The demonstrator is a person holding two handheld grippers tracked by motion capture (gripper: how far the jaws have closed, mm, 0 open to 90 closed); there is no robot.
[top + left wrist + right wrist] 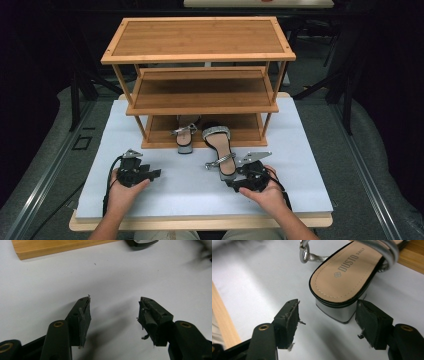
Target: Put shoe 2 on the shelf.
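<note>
With my right tongs [327,317] spread apart just short of the sandal [347,277] on the bench [165,185], and my left tongs [113,315] apart and empty, I judged its stiff, light silver block heel the best hold; the insole read "DUSTO DAILY".

The high view looks forward and down from above the person's side, taking in the whole white table top [300,150] and the wooden rack [200,80]. Each gripper view sits low and close over that table top [50,285]; the right one shares the sandal [342,277] [222,155] with the high view
</note>
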